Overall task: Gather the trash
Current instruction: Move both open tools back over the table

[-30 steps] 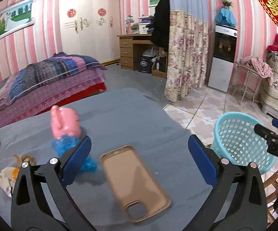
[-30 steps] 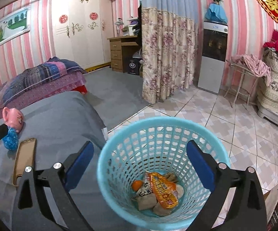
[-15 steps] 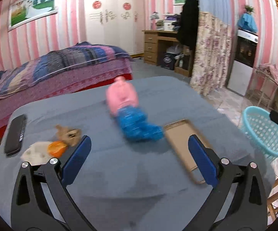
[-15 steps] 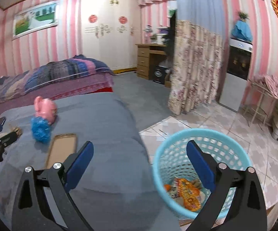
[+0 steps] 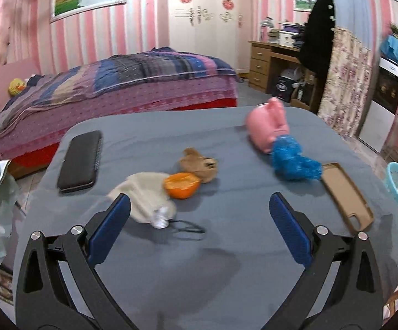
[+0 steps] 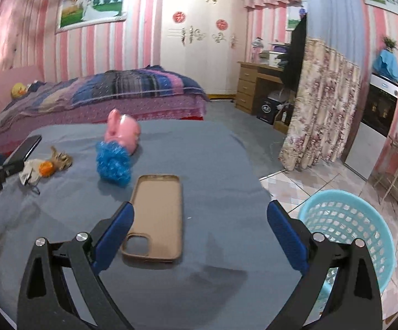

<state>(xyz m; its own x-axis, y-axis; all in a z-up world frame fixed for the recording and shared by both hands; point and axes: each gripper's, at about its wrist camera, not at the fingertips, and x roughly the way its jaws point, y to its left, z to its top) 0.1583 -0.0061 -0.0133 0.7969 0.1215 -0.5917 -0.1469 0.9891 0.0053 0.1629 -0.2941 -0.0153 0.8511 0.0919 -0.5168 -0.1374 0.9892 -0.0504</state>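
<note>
Now both cams face the grey table (image 5: 199,275), which differs from 1 s back: then the right cam looked straight down into the blue basket (image 6: 358,233) and the left cam had the phone case (image 5: 346,195) between its fingers.

Left gripper (image 5: 199,225): jaws wide apart, nothing held. It has swung left; the trash cluster that sat at the frame edge is now just ahead of it. Cluster = crumpled white tissue (image 5: 141,192) by the left finger, orange peel (image 5: 182,184) touching it, brown wrapper (image 5: 199,162) touching the peel behind. Small white cap with a dark cord (image 5: 163,220) at the tissue's near edge; blurred, can't identify it.

Right gripper (image 6: 199,231): jaws wide apart, empty. It has pulled off the basket; the basket now sits on the floor at lower right, beside the table, its contents hidden from this angle. Phone case lies flat just ahead of its left finger.

Unmoved on the table: pink toy (image 5: 267,126) with blue mesh (image 5: 292,162) against it, black remote (image 5: 80,161) far left, well apart from the trash.
</note>
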